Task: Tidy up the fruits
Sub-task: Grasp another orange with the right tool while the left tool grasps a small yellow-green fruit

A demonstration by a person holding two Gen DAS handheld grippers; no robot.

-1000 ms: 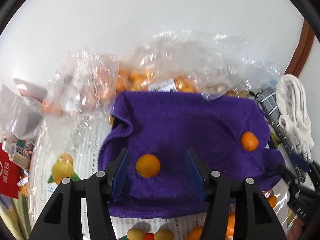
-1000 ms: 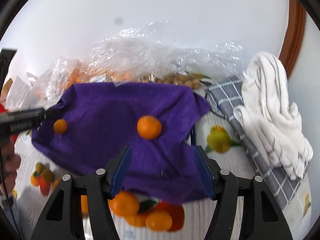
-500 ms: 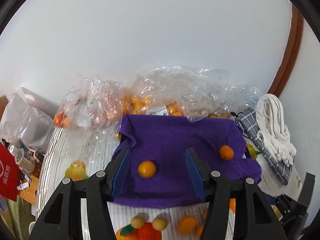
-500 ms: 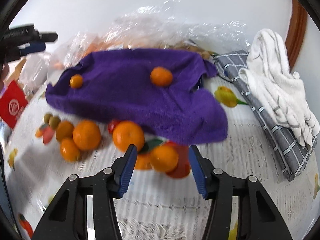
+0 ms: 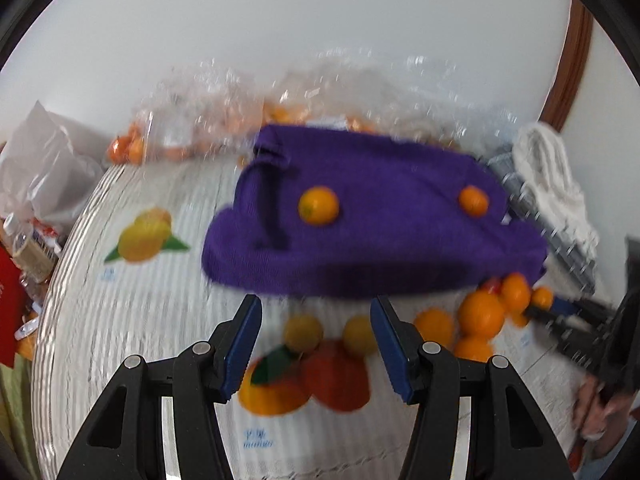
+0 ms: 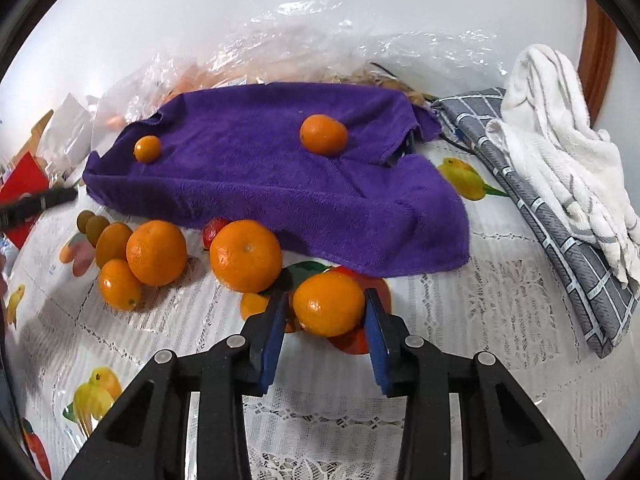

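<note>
**Jaws: right closed on an orange, left wide and empty**

Right gripper (image 6: 326, 312): jaws drawn in against both sides of an orange (image 6: 328, 304), blue pads touching its flanks. The fruit sits low over the tabletop (image 6: 460, 360), just in front of the purple towel (image 6: 280, 176).

Left gripper (image 5: 316, 344): jaws spread wide, nothing between them, hovering above the printed tablecloth; this view is motion-blurred.

Towel: spread across the middle of the tabletop, front edge rumpled. Two small oranges lie on it, well apart: one left (image 6: 147, 149), one right of centre (image 6: 323, 134).

Loose fruit, in front of the towel: one large orange (image 6: 245, 256) just left of the held one; a cluster of three (image 6: 156, 252) further left, touching one another. The other fruit shapes around them appear to be prints on the cloth.

Far edge: clear plastic bags (image 6: 304, 40) holding more orange fruit, contents indistinct.

Right side: grey checked cloth (image 6: 560, 240) with a white striped towel (image 6: 560, 128) heaped on it.
</note>
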